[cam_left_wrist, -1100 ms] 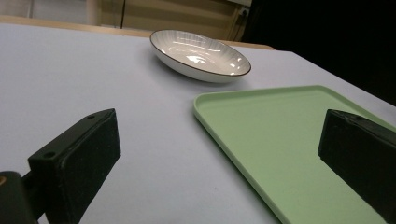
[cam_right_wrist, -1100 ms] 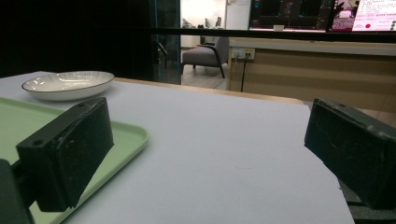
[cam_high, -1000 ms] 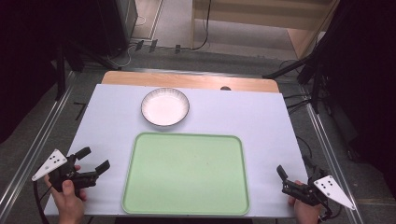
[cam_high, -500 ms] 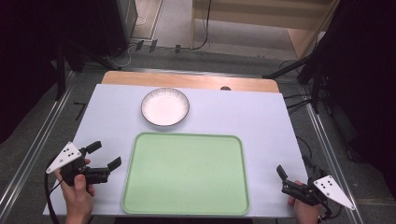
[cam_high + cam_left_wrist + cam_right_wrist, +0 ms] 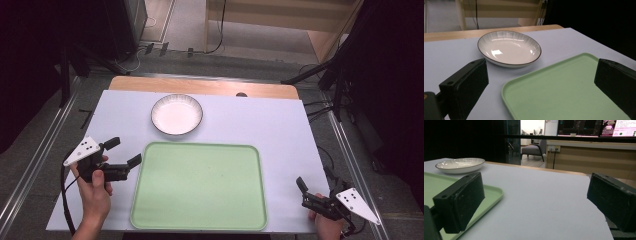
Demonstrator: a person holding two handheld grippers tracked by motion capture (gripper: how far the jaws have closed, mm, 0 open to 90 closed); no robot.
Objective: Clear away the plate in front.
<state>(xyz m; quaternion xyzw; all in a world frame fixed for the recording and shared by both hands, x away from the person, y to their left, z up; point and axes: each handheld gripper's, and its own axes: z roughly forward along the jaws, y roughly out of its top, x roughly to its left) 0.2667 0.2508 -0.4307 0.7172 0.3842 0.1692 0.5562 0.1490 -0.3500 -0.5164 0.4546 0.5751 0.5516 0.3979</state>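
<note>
At the left of the high view the left tool hangs just off the tray's left rim, its jaws spread wide and holding nothing. It points up and across toward the bowl, and in the left gripper view the bowl sits framed between the two jaws with the tray's near corner below it. That aim suggests the bowl is what this hand is lining up on; the open jaws would suit taking its thin rim.

The bowl rests empty and upright on the worktop, just beyond the tray's far edge toward the left, near but not touching it. The tray lies flat and bare in the middle, close to the person's side, probably laid there as the place to set the bowl down.

At the right the right tool rests low near the worktop's near corner, well apart from the tray, jaws also spread and empty. From the right gripper view it faces along the worktop with the bowl far off, so it seems parked, leaving room for the other hand.
</note>
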